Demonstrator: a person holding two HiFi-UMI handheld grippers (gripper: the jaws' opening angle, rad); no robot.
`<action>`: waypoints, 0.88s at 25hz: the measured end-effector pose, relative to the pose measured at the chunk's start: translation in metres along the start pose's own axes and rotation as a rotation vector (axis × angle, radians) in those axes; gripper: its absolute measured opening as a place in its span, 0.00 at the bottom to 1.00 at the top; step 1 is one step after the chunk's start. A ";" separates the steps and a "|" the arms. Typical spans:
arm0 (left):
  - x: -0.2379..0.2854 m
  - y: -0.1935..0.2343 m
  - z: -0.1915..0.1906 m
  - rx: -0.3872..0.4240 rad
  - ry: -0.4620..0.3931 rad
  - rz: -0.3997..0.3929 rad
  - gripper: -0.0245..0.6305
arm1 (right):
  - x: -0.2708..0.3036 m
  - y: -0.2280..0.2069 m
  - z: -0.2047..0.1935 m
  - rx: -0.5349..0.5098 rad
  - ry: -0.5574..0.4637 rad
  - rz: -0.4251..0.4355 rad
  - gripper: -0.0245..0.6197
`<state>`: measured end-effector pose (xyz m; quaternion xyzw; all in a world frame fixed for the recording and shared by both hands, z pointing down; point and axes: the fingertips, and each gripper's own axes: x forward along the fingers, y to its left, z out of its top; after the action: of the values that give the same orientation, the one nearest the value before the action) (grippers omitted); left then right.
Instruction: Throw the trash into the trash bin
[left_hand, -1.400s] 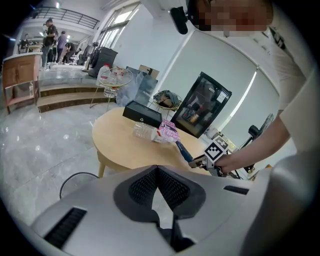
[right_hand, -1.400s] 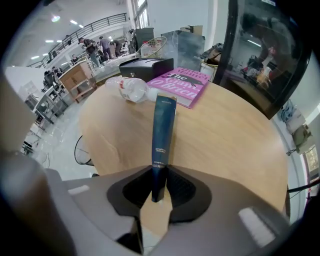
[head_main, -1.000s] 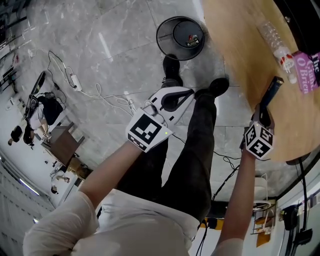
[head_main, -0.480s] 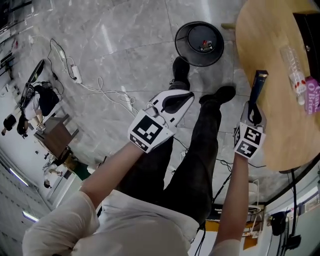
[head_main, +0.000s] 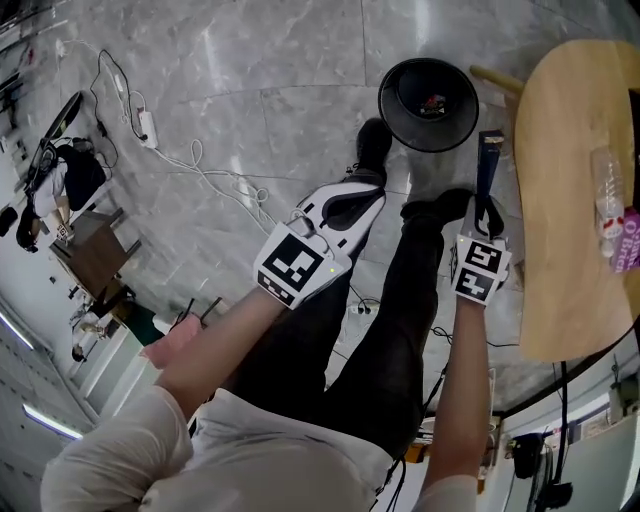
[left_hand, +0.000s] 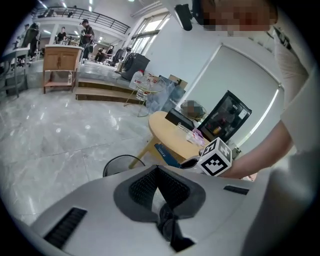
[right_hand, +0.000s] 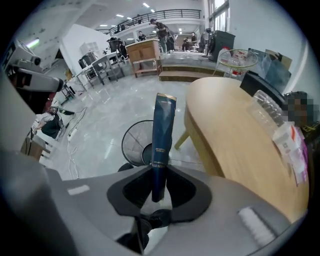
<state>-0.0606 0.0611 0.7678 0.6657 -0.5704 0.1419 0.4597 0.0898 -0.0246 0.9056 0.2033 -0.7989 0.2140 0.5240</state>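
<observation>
A black wire trash bin (head_main: 428, 103) stands on the marble floor by the person's shoes, with a bit of litter inside. My right gripper (head_main: 486, 212) is shut on a dark blue tube (head_main: 487, 160), which sticks out past the jaws to just right of the bin's rim. In the right gripper view the tube (right_hand: 162, 132) rises from between the jaws (right_hand: 160, 172), with the bin (right_hand: 136, 142) behind it. My left gripper (head_main: 368, 192) hangs over the person's legs, shut and empty. Its own view shows the closed tips (left_hand: 157, 167), the bin (left_hand: 117, 165) and the tube (left_hand: 167, 155).
A round wooden table (head_main: 560, 200) stands to the right, carrying a clear plastic bottle (head_main: 607, 200) and a pink packet (head_main: 628, 240). White cables and a power strip (head_main: 140, 125) lie on the floor at the left. Furniture stands further off.
My right gripper has carried the tube off the table's edge and left, up to the bin's rim. The view has swung right; the left gripper keeps its place over the legs.
</observation>
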 end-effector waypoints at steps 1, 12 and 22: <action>-0.001 0.007 -0.002 -0.009 -0.004 0.008 0.05 | 0.010 0.006 -0.001 -0.010 0.016 0.011 0.18; -0.001 0.053 -0.025 -0.086 -0.036 0.064 0.05 | 0.096 0.044 -0.020 -0.140 0.159 0.063 0.18; 0.001 0.076 -0.041 -0.151 -0.053 0.087 0.05 | 0.151 0.059 -0.016 -0.233 0.234 0.067 0.21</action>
<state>-0.1139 0.0980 0.8243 0.6074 -0.6197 0.1009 0.4868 0.0137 0.0175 1.0430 0.0879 -0.7581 0.1595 0.6262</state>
